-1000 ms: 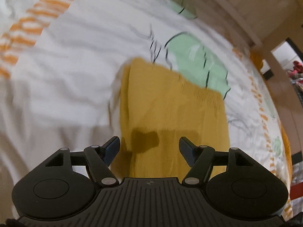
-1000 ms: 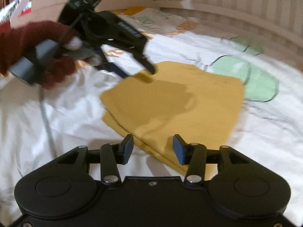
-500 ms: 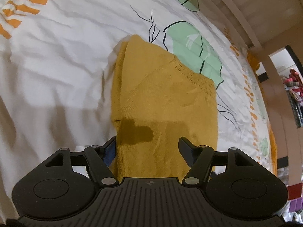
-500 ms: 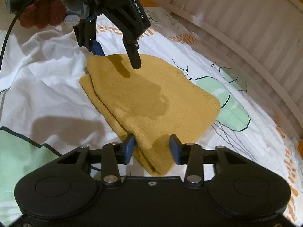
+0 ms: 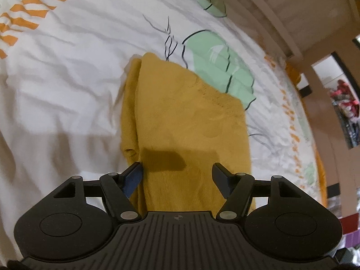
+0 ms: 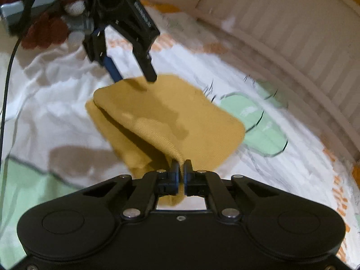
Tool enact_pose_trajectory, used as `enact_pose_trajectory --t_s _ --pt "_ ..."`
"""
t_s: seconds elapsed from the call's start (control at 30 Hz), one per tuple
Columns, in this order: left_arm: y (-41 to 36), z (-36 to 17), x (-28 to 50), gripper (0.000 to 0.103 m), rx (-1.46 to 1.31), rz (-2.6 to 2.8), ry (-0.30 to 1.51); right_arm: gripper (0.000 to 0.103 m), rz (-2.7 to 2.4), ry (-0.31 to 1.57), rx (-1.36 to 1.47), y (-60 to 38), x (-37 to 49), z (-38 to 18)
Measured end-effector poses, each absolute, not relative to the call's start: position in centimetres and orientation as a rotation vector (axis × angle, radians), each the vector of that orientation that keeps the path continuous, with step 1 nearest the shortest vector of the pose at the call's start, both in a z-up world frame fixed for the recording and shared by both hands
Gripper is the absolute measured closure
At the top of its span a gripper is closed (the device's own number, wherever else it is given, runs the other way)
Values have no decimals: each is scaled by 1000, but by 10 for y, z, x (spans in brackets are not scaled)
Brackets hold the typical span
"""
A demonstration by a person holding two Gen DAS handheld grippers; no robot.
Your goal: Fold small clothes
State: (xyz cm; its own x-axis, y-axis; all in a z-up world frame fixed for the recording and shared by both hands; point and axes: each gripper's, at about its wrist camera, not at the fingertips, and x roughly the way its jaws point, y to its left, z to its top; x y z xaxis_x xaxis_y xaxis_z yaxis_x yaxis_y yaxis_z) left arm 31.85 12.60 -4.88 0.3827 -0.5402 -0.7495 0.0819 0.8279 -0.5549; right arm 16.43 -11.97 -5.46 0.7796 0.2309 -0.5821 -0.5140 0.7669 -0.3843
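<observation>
Bedsheet (image 6: 67, 103) scene: right gripper (image 6: 181, 165), jaws just closed, pinches yellow garment's (image 6: 171, 117) near corner; left gripper (image 6: 132, 76) gapes at its far corner.

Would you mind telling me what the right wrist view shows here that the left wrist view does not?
Only the right wrist view shows the right gripper, jaws just closed on a corner of the yellow garment, and a red-gloved hand. Only the left wrist view shows a doorway. Both show the garment, the printed sheet and the open left gripper.
</observation>
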Motion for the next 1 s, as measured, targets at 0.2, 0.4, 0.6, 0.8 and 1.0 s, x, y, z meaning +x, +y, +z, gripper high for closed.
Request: enact_pose_trajectory --t_s 0.2,0.4,0.6,0.8,1.0 --pt "122 -58 316 37 -388 -378 1147 79 516 620 -564 -121 167 -66" --pt "128 -64 316 36 -378 -356 1153 34 539 713 -138 -171 196 -39" --pt "120 -71 314 36 -333 -373 1175 31 506 786 257 -210 248 -44" --pt "111 -72 306 36 -196 -402 1180 27 460 825 384 -217 294 -64" --pt "106 -74 306 33 -156 -410 1187 27 418 761 449 -214 323 -61"
